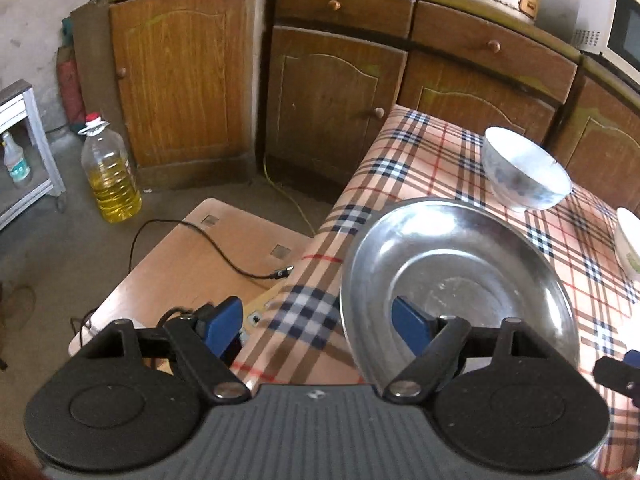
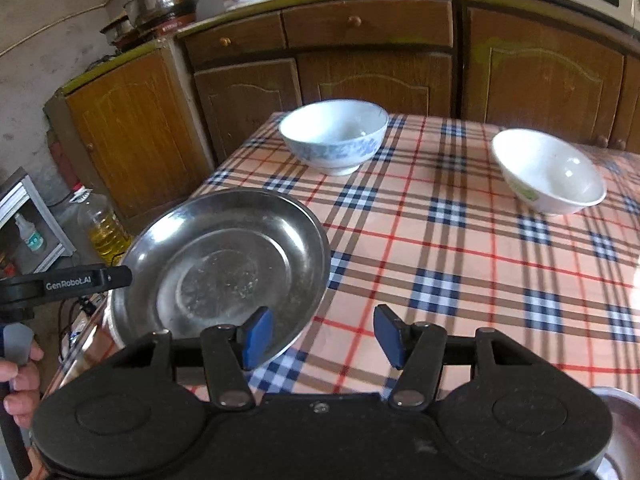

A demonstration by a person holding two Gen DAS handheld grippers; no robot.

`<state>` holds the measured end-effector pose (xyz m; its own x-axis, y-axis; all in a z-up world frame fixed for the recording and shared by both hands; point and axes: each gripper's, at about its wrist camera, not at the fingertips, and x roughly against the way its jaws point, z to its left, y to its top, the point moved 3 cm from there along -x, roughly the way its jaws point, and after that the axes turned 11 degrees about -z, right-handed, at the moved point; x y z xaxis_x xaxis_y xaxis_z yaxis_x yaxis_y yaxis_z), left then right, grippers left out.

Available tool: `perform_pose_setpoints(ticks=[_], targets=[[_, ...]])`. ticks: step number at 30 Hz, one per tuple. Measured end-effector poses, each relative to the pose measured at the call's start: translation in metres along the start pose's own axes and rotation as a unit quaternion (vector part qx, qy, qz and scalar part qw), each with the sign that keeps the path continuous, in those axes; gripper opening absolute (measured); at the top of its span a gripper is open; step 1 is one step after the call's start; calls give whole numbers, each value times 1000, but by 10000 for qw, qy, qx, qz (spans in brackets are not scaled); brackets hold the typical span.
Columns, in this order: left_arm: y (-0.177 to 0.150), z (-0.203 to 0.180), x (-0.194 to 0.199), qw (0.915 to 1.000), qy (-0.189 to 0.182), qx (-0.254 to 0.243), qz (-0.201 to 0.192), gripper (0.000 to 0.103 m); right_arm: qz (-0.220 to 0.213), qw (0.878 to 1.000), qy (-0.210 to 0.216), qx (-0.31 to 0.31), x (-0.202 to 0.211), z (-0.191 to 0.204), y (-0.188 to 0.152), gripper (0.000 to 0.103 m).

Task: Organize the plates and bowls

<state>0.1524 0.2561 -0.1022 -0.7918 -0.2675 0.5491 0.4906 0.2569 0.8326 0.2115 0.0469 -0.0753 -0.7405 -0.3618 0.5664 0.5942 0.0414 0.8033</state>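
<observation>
A steel plate [image 1: 460,276] lies at the near left corner of the plaid table [image 1: 400,160]; it also shows in the right wrist view [image 2: 224,264]. My left gripper [image 1: 320,326] is open, its right finger over the plate's near rim and its left finger off the table's edge. My right gripper [image 2: 320,334] is open and empty, its left finger over the plate's near right rim. A blue-patterned bowl [image 2: 334,134] stands at the far side, also in the left wrist view [image 1: 524,168]. A white bowl [image 2: 550,172] stands at the far right.
Wooden cabinets [image 2: 360,64] stand behind the table. A low wooden stool with a cable [image 1: 200,256] and an oil bottle [image 1: 108,172] are on the floor to the left. Another steel rim [image 2: 620,432] shows at the near right.
</observation>
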Motion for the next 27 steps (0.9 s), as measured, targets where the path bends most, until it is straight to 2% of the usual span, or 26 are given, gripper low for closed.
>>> perform_pose_setpoints(ticks=[8, 10, 11, 14, 15, 16, 18, 20, 24, 27], targets=[[5, -2, -22, 9998, 79, -195, -63, 80, 237, 9993, -69, -267, -44, -1, -4, 69], [6, -2, -30, 9998, 106, -179, -29, 67, 310, 9990, -66, -302, -53, -1, -5, 69], [6, -1, -32, 9999, 83, -144, 12, 66, 313, 9990, -73, -311, -56, -1, -6, 71], [9, -3, -35, 9999, -103, -9, 24, 48, 205, 9992, -15, -344, -60, 2, -4, 72], [10, -5, -35, 9998, -175, 7, 17, 38, 186, 9992, 32, -358, -61, 3, -3, 68], [10, -8, -35, 9997, -234, -9, 8, 31, 169, 9992, 85, -359, -62, 4, -2, 49], [8, -14, -35, 9995, -275, -146, -19, 25, 180, 9994, 39, -289, -62, 7, -1, 30], [7, -15, -35, 9994, -275, -214, -54, 24, 161, 9994, 31, -309, -62, 6, 0, 26], [10, -6, -30, 9985, -493, 229, -20, 18, 34, 9992, 18, -409, -52, 0, 2, 23], [9, -10, -25, 9987, -494, 132, -85, 17, -84, 9995, -12, -289, -44, 1, 7, 22]])
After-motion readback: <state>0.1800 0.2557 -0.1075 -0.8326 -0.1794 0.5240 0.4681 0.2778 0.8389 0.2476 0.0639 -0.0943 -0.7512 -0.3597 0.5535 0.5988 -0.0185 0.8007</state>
